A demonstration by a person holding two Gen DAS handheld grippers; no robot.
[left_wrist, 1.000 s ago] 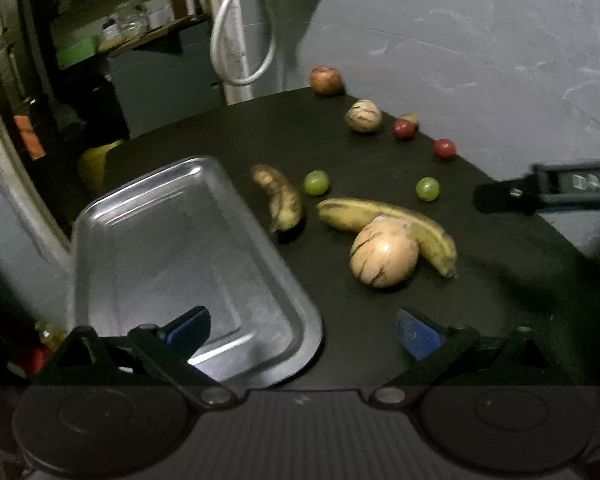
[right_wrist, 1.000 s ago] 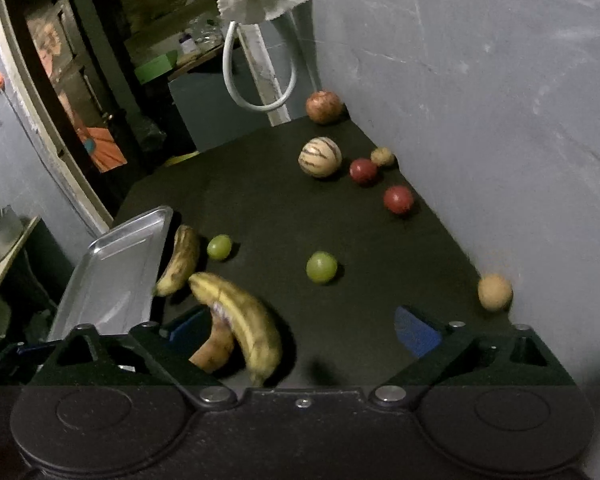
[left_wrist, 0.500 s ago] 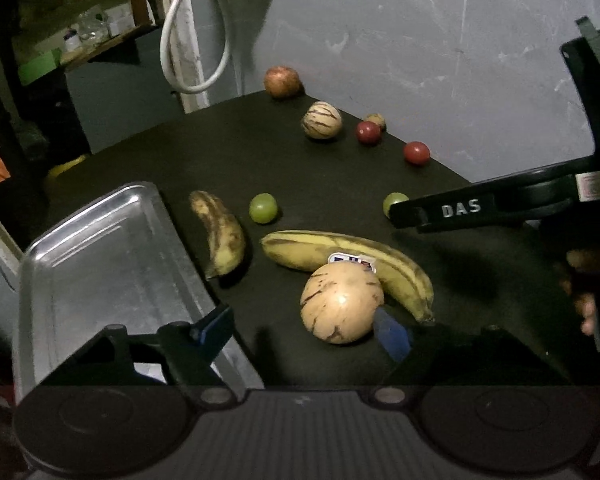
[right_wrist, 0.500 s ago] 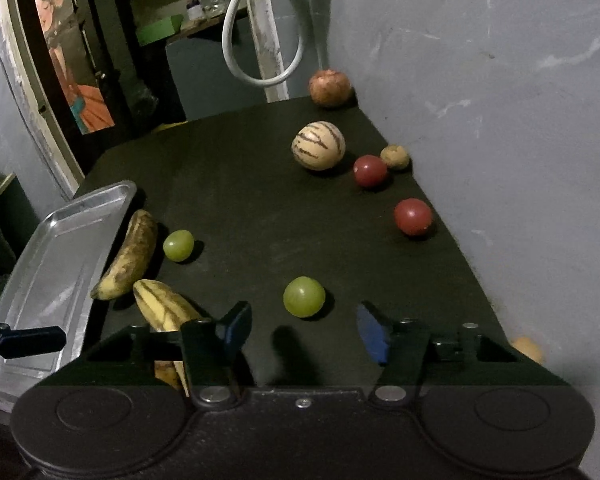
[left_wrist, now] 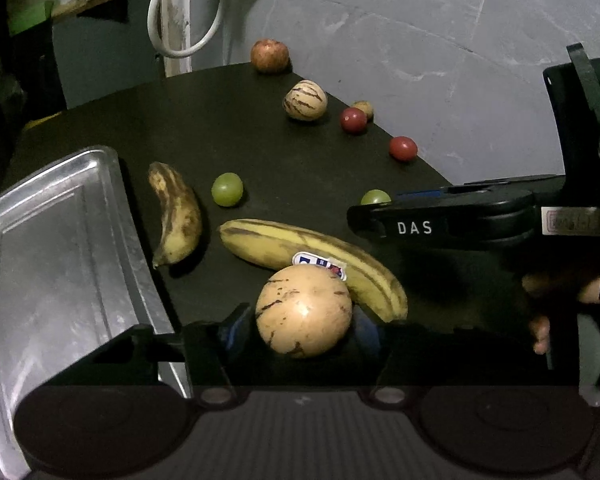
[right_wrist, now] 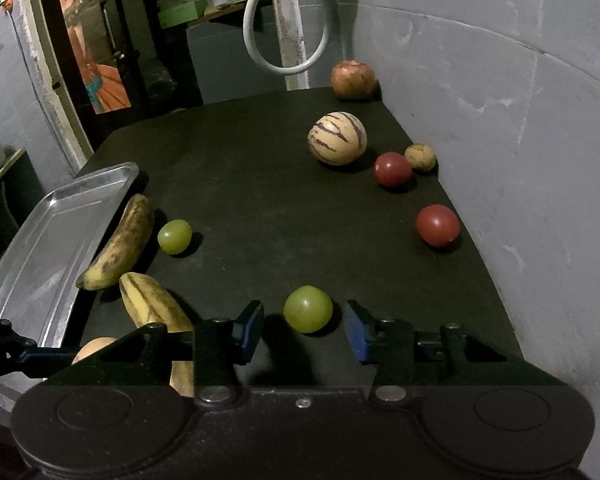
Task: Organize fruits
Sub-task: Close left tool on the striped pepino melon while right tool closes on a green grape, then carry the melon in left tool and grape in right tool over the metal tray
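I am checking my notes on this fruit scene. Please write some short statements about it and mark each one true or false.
1. The metal tray has no fruit in it. True.
2. The left gripper has the pale speckled round fruit between its closing jaws. True.
3. The right gripper is closing around a red fruit. False: a green grape sits between its jaws, with gaps on both sides.
4. The sticker banana lies inside the tray. False: it lies on the black table, against the speckled fruit.
5. The striped round fruit is far from both grippers. True.
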